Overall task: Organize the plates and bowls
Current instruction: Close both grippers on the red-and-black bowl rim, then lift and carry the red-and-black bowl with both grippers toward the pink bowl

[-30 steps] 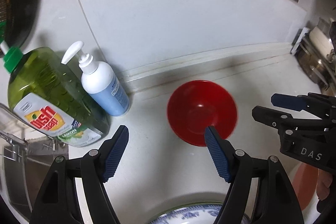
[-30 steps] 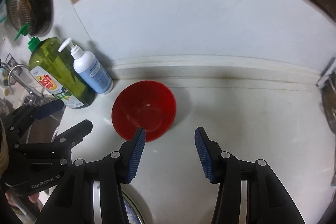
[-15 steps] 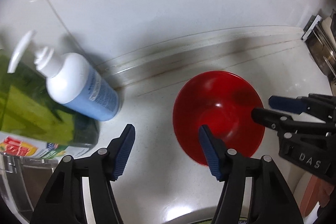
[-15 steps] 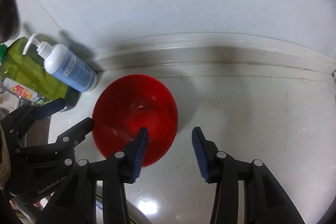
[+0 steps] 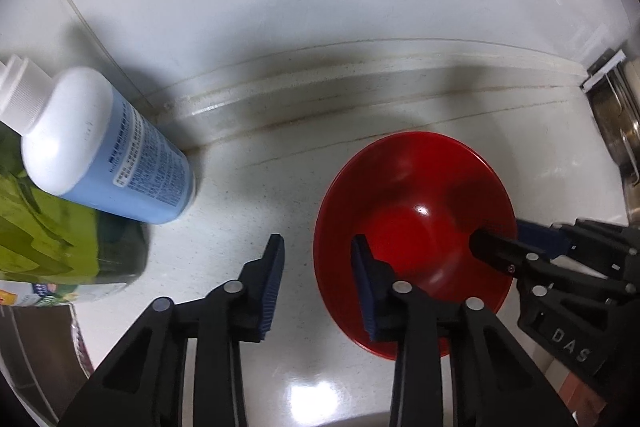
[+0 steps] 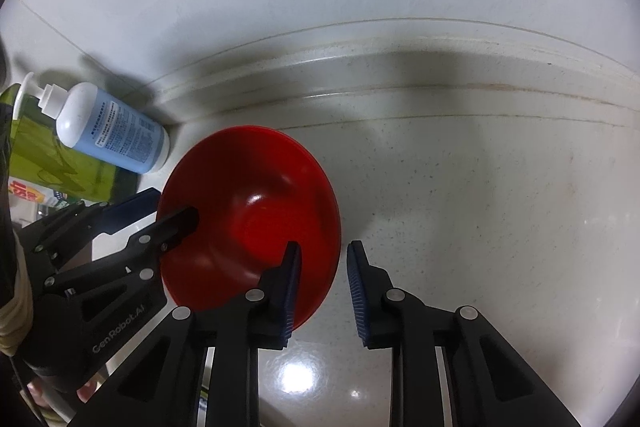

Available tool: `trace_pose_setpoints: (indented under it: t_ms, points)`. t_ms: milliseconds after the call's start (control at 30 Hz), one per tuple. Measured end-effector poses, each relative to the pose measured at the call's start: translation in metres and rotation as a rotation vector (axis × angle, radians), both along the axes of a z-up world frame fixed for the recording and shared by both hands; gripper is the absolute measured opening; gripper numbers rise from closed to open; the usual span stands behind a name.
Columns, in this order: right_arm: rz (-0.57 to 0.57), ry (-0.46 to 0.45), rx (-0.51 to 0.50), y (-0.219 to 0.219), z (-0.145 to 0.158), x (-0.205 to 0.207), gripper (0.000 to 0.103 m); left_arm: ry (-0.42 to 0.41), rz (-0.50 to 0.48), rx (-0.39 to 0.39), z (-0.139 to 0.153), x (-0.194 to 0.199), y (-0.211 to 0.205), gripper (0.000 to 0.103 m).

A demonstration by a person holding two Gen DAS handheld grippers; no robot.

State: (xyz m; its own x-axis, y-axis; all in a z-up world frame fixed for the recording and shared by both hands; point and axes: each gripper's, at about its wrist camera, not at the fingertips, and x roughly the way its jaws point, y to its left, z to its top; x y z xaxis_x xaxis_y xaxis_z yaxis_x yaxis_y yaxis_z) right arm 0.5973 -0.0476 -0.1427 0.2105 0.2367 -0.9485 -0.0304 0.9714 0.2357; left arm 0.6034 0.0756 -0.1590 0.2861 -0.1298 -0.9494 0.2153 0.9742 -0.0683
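Note:
A red bowl [image 5: 416, 223] sits on the white counter near the back wall; it also shows in the right wrist view [image 6: 248, 215]. My left gripper [image 5: 318, 285] is open and straddles the bowl's left rim, one finger inside and one outside. My right gripper [image 6: 322, 291] is open and straddles the bowl's right rim the same way. Each gripper shows in the other's view, the right one [image 5: 532, 247] at the bowl's right side and the left one [image 6: 160, 219] at its left side.
A white and blue pump bottle [image 5: 108, 147] and a green dish soap bottle [image 5: 44, 227] stand to the left of the bowl. A metal rack [image 5: 616, 123] is at the far right. The wall runs close behind the bowl.
Both grippers have moved forward and down onto the bowl and narrowed somewhat. Each now has one finger inside the rim. The bowl has stayed in place.

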Motion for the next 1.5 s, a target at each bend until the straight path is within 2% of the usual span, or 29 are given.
trace_pose_setpoints:
  t_ms: [33,200,667,833,1167,1500]
  points:
    - [0.002,0.007,0.0,0.001,-0.002,0.001,0.021,0.011,0.004,-0.007,-0.001,0.001,0.001,0.024]
    - [-0.002,0.026,0.004,0.003,-0.01,0.004,0.016,0.042,0.01,-0.026,-0.008,0.001,0.002,0.011]
    - [-0.028,0.023,0.011,-0.001,-0.01,-0.002,0.012,0.006,0.042,-0.065,-0.001,-0.01,0.006,0.009]
    - [-0.036,-0.012,0.002,-0.005,0.005,-0.013,0.012,-0.02,0.039,-0.076,0.014,-0.025,0.009,0.009]
    - [-0.049,-0.123,-0.025,-0.013,0.056,-0.059,0.012,-0.11,0.017,-0.133,0.059,-0.066,0.009,0.009]
    - [-0.125,-0.178,-0.012,-0.038,0.09,-0.113,0.012,-0.171,-0.066,-0.145,0.089,-0.116,-0.03,0.01]
